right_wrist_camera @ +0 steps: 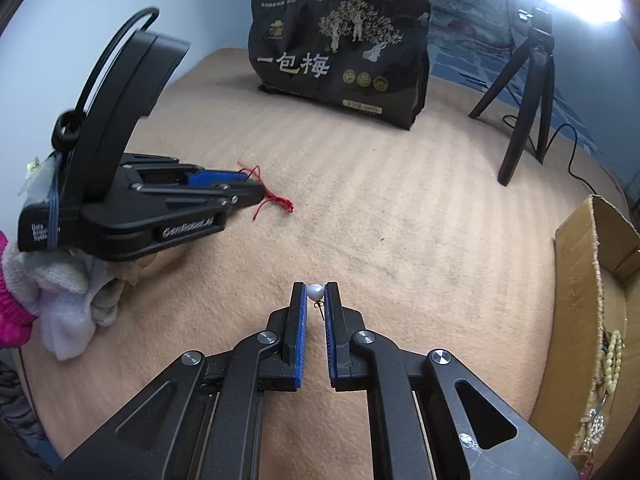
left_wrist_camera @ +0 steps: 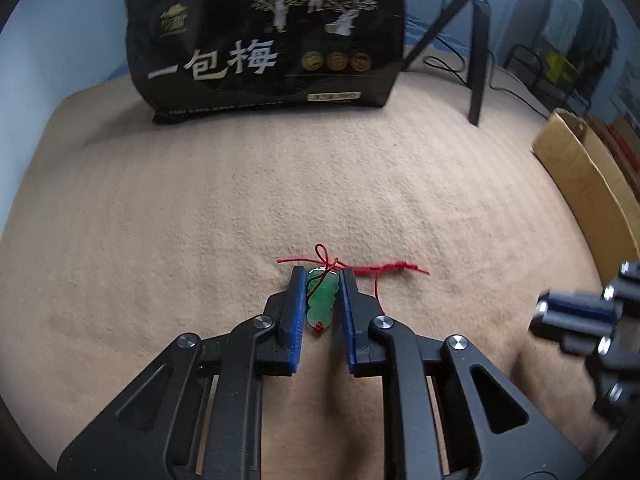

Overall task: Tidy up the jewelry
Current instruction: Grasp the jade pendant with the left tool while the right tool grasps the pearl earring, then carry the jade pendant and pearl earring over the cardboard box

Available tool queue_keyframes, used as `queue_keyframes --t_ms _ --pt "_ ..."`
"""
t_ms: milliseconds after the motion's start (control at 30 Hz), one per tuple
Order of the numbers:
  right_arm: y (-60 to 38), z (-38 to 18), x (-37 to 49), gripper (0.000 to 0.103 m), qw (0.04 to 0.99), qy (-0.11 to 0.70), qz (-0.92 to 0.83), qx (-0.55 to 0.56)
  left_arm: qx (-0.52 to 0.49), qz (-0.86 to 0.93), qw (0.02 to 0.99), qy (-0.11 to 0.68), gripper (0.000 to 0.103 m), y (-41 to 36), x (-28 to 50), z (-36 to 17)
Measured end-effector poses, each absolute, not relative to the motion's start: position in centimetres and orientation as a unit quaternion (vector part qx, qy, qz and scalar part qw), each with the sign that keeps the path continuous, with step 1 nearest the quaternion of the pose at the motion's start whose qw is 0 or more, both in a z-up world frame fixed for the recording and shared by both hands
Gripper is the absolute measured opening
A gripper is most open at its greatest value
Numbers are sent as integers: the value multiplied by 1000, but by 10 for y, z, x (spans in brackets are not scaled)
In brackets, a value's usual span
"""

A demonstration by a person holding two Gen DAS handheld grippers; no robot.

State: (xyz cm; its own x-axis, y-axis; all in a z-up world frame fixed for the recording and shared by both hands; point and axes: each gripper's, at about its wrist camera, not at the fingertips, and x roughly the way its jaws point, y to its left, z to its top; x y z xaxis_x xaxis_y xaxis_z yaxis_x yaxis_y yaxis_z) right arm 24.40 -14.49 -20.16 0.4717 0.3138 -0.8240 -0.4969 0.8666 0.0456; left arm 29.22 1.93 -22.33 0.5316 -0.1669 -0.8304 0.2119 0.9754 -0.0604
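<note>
A green jade pendant point(left_wrist_camera: 320, 298) on a red cord point(left_wrist_camera: 380, 269) lies on the tan blanket point(left_wrist_camera: 200, 208). My left gripper point(left_wrist_camera: 322, 276) is closed around the pendant, its blue pads against both sides. It also shows in the right wrist view point(right_wrist_camera: 252, 188), low on the blanket with the red cord point(right_wrist_camera: 278, 200) trailing from its tips. My right gripper point(right_wrist_camera: 315, 290) is shut on a white pearl earring point(right_wrist_camera: 315, 292), whose small metal hook hangs between the pads. The right gripper appears blurred at the right edge of the left wrist view point(left_wrist_camera: 580, 312).
A black snack bag point(left_wrist_camera: 264, 36) stands at the back of the blanket. A black tripod point(left_wrist_camera: 476, 40) with a cable stands at the back right. A cardboard box point(right_wrist_camera: 592, 300) at the right edge holds beads and other jewelry point(right_wrist_camera: 612, 360).
</note>
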Motion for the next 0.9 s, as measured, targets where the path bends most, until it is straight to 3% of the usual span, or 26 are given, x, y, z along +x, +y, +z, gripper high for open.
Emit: queue_keyframes --t_ms 500,900 --pt "-179 -137 212 7 884 404 226 -64 -17 -151 892 426 15 15 245 -146" --pt "-247 -91 184 7 913 368 174 -31 -33 -225 898 376 15 -47 211 -86"
